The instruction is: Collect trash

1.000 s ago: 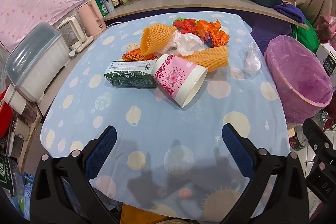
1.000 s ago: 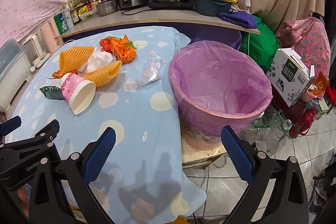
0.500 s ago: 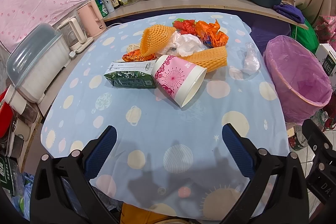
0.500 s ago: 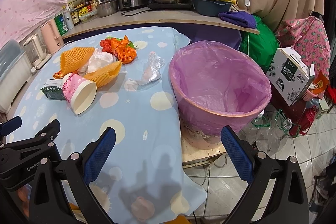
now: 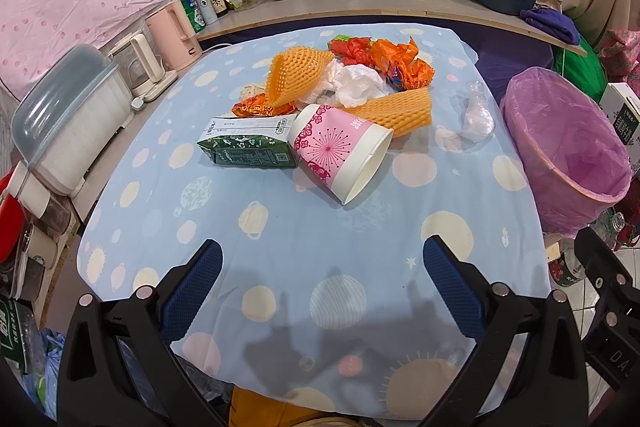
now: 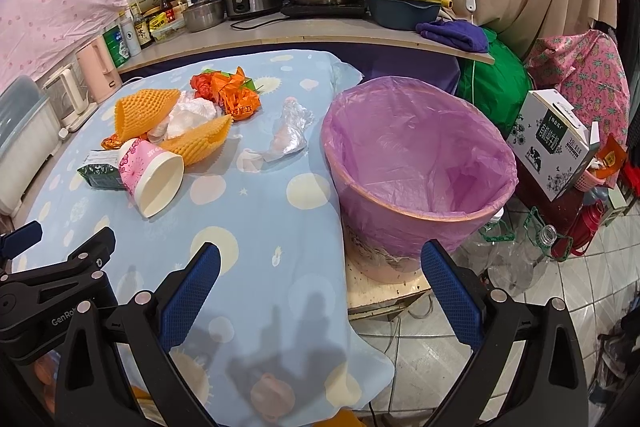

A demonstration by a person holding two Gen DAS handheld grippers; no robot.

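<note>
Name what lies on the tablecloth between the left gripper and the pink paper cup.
Nothing: in the left wrist view, only bare tablecloth runs from the open left gripper up to the pink paper cup.

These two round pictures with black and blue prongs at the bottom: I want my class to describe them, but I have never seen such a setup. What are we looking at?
A person holds a hand tool in each hand; each ends in a two-finger claw with a wide-angle camera looking along its fingers. One picture comes from the left claw, the other from the right claw. Both are open and hold nothing.

On the spotted blue tablecloth lies a pile of trash: a pink paper cup on its side, a green carton, two orange foam nets, crumpled white paper, orange wrappers and a clear plastic bag. Beside the table stands a bin with a purple liner, seemingly empty.
</note>
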